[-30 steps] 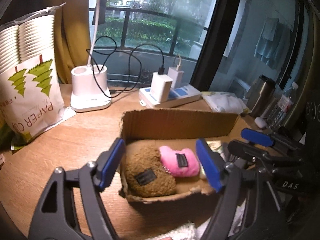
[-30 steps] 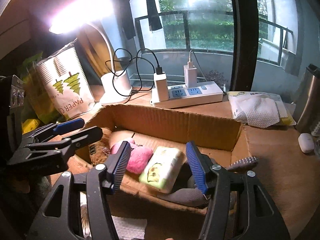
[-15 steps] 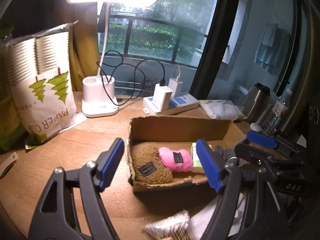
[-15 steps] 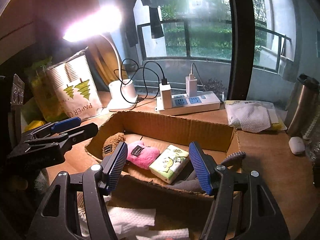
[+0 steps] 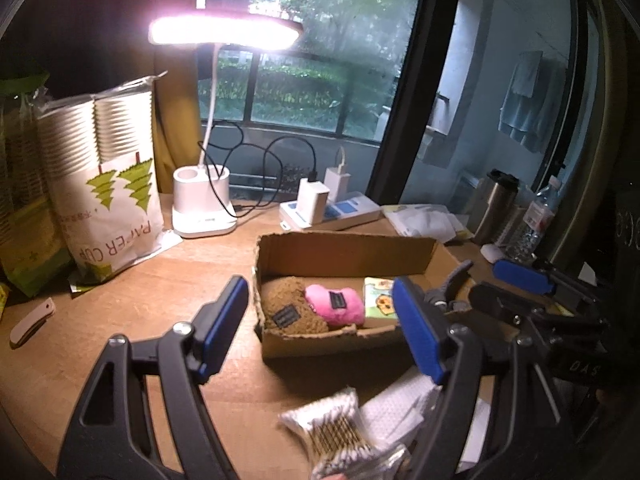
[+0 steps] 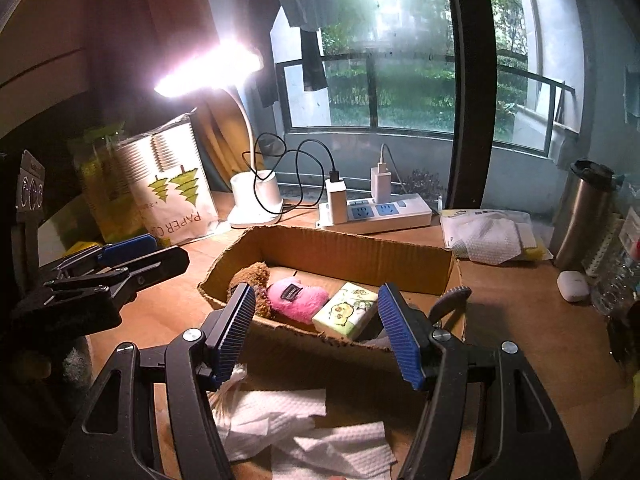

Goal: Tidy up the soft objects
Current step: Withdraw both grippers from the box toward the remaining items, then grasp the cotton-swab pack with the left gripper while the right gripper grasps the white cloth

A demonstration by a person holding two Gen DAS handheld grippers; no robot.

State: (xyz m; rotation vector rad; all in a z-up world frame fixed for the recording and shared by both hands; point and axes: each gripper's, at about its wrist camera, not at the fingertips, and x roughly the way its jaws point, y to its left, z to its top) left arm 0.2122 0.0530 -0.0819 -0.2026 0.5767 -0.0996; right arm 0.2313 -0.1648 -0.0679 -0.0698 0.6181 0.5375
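Note:
An open cardboard box (image 5: pixel 344 248) (image 6: pixel 340 248) stands on the wooden table. Inside lie a brown plush (image 5: pixel 290 312) (image 6: pixel 250 276), a pink plush (image 5: pixel 336 305) (image 6: pixel 298 298), a green tissue pack (image 5: pixel 379 300) (image 6: pixel 346 310) and a grey soft object (image 5: pixel 454 280) (image 6: pixel 450 300) at the right end. My left gripper (image 5: pixel 320 330) is open and empty, held above and in front of the box. My right gripper (image 6: pixel 320 334) is open and empty, also in front of the box. White paper towels (image 6: pixel 296 436) (image 5: pixel 400 412) and a bag of cotton swabs (image 5: pixel 336 428) lie on the table in front of the box.
A lit white desk lamp (image 5: pixel 204 204) and a power strip (image 5: pixel 332 212) with chargers stand behind the box. A paper cup bag (image 5: pixel 104 184) is at the left. A steel flask (image 6: pixel 584 216), water bottle (image 5: pixel 532 220), tissue packet (image 6: pixel 492 234) and white earbud case (image 6: pixel 573 286) sit right.
Both grippers have pulled back and up from the box, still open and empty. The box looks smaller and the paper towels and swab bag have come into view.

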